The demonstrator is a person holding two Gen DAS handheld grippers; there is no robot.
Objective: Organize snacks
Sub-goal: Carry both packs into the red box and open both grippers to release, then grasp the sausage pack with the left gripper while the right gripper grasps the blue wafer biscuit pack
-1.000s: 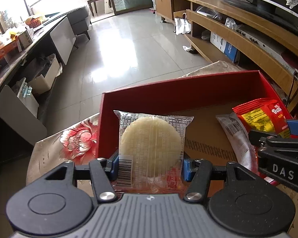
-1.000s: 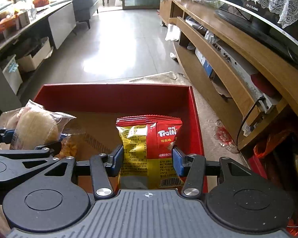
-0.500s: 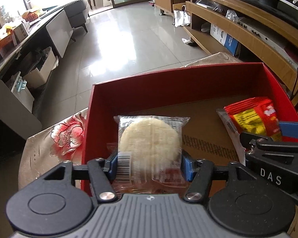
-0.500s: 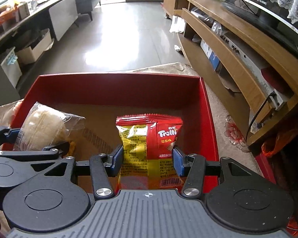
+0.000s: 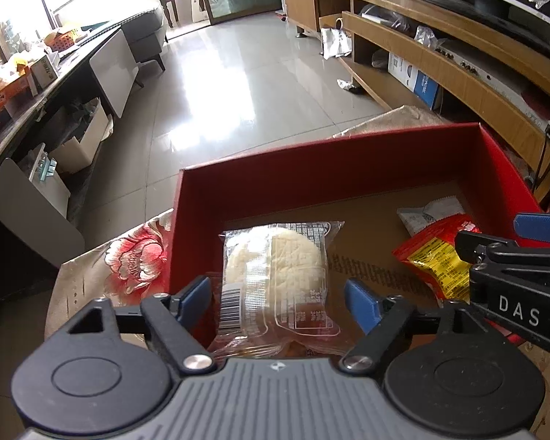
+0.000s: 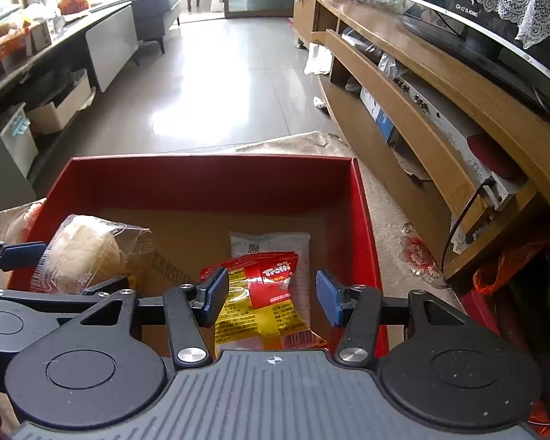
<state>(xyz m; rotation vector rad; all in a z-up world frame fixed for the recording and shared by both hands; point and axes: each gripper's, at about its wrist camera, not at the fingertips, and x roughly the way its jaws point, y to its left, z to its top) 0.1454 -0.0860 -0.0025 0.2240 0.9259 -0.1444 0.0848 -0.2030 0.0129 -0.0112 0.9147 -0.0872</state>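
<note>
- releasing: left gripper point(image 5: 278, 302) jaws are opening, clear of the cake point(image 5: 275, 275), which sits in the red box point(image 5: 326, 172).
- right gripper point(image 6: 271, 297) jaws are opening around the gummy bag point(image 6: 264, 304), also in the box.
- white packet point(image 6: 271, 244) lies inside; other snacks unseen.

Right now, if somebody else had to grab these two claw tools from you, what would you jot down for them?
Left gripper: jaws opening, pads clear of the clear-wrapped round cake, which sits between them inside the red box.
Right gripper: jaws opening; the red-and-yellow Trolli bag lies between them, leaning toward the left pad, with a gap at the right pad.
Also in the box: a white wrapped snack behind the Trolli bag.
Done: three snacks are in the box.
Left: draw both grippers back out. No other loose snacks show in these views, so look round before ending.
</note>
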